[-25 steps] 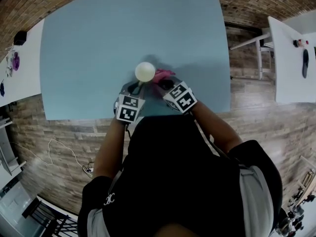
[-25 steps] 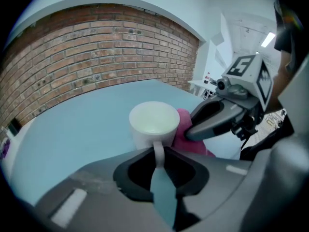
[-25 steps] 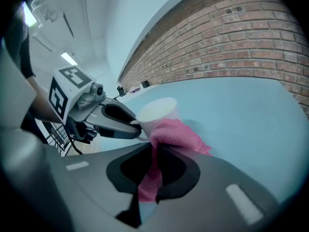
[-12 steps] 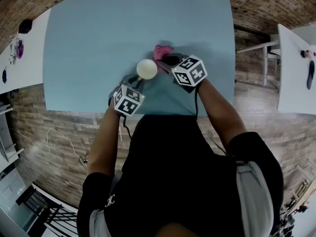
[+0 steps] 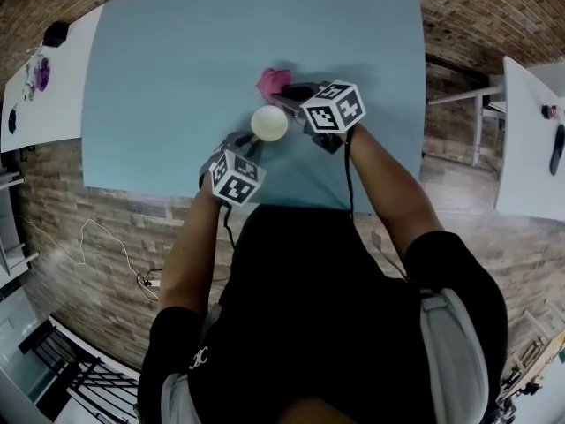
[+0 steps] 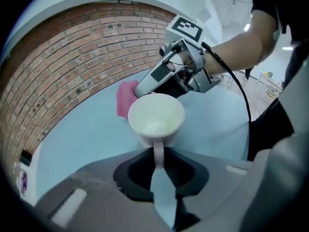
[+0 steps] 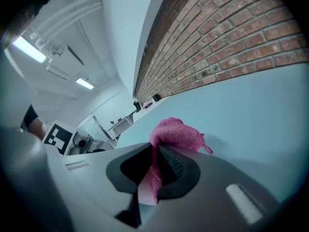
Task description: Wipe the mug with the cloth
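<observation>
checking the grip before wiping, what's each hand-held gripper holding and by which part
Left hand-held gripper: the white mug, pinched by its handle. Right hand-held gripper: the pink cloth, clamped partway along, most of it bunched beyond the jaws.

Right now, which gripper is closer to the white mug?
Left. The left gripper is shut on the mug by its handle; the right gripper, clamping the pink cloth, is just beyond the mug.
</observation>
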The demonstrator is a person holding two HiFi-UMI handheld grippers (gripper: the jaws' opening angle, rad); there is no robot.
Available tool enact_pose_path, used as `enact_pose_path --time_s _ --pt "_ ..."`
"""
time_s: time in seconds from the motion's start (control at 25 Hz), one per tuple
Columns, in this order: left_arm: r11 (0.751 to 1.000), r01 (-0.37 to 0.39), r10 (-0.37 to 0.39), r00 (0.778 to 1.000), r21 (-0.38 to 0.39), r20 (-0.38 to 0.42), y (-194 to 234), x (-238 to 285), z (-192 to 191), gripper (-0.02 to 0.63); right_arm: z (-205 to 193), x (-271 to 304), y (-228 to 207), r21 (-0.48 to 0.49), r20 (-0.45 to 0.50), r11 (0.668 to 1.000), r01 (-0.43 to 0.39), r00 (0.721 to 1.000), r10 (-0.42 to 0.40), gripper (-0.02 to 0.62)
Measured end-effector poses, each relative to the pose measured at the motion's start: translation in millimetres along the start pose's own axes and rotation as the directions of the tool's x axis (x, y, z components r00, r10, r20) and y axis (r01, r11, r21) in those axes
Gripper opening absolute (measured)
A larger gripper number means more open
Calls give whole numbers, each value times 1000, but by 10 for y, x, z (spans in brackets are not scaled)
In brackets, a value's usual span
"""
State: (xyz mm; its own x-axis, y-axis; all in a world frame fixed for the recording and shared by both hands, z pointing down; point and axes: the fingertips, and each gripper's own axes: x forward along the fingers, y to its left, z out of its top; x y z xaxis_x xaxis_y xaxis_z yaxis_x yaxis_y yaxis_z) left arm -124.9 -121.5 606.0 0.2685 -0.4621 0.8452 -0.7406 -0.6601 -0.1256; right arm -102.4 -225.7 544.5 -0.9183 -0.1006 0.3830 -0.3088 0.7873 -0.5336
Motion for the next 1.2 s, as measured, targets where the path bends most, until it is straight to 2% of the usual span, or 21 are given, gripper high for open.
enact_pose_path --time_s 0.16,0.28,0.52,0.72,0.92,1.04,1.2 --pt "993 -23 24 1000 -113 8 68 -5 -1 57 -47 -95 -58 127 58 991 -27 998 19 43" --pt "979 -32 35 999 -201 11 105 -10 11 57 -173 -180 -8 114 46 993 -25 999 19 41" --pt "968 -59 61 998 -244 1 102 -12 12 55 -423 -301 148 70 18 998 -10 1000 9 41" --pt "971 -58 57 998 -232 -10 63 -4 10 57 -649 -324 368 -84 -52 996 24 998 -28 41" --pt "973 -62 60 998 -221 -19 39 -10 6 58 -853 -258 646 -281 -144 960 6 988 -48 43" --pt "973 -47 47 999 -226 -5 1 -6 45 61 -933 -189 804 -328 -165 945 -20 986 -37 43" --pt "958 24 -17 1000 -286 27 -89 -13 104 69 -965 -129 862 -323 -147 946 -10 988 -40 43"
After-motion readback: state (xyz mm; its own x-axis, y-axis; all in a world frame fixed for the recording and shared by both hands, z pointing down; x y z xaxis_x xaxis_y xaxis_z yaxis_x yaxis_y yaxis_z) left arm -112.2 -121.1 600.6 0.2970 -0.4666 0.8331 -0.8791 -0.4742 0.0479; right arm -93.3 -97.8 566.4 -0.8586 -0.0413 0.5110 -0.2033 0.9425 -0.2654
